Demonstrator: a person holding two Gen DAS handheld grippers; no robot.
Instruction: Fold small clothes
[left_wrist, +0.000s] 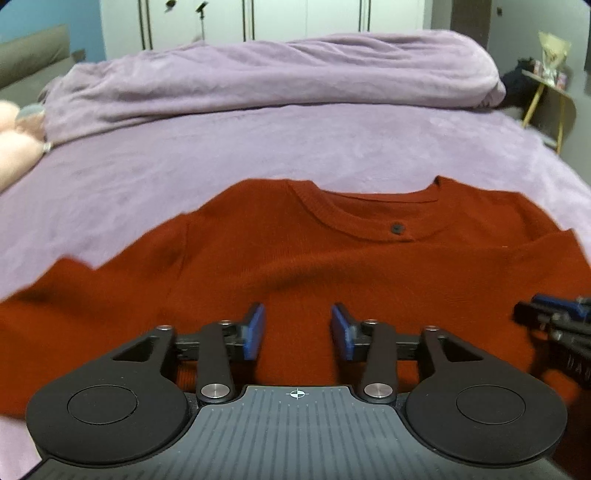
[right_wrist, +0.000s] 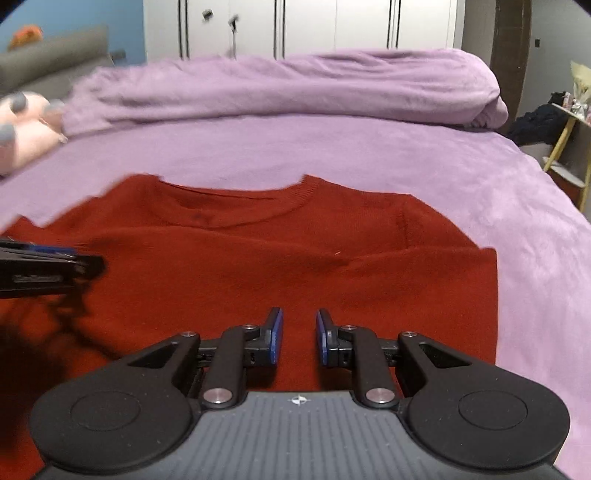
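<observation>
Lying flat on the purple bedspread (left_wrist: 258, 155) is a rust-red sweater (left_wrist: 295, 266), neckline toward the far side of the bed, one dark button (left_wrist: 397, 228) just under the collar. Left sleeve (left_wrist: 55, 306) runs out toward the left edge of the left wrist view. On the right side the sleeve looks folded in over the body, giving a straight vertical edge (right_wrist: 493, 295) in the right wrist view.

Left gripper (left_wrist: 298, 330) hovers over the lower middle of the sweater, blue pads (left_wrist: 255, 330) spread apart, nothing between them. Cannot tell if the fingertips touch the knit.

Right gripper (right_wrist: 298, 336) sits over the lower right part of the sweater, pads (right_wrist: 275, 336) parted with a narrower gap, cloth visible through the gap, nothing pinched.

Each gripper shows in the other's view: right one at the right edge of the left wrist view (left_wrist: 554, 325), left one at the left edge of the right wrist view (right_wrist: 48, 264), blurred. Both are above the red fabric, side by side, apart.

A bunched purple duvet (left_wrist: 277, 74) lies across the far side of the bed. Pink plush toy (right_wrist: 22, 125) at far left. White wardrobe doors (right_wrist: 303, 26) behind. Small yellow-legged side table (left_wrist: 550, 107) at right with clutter, too small to tell.
</observation>
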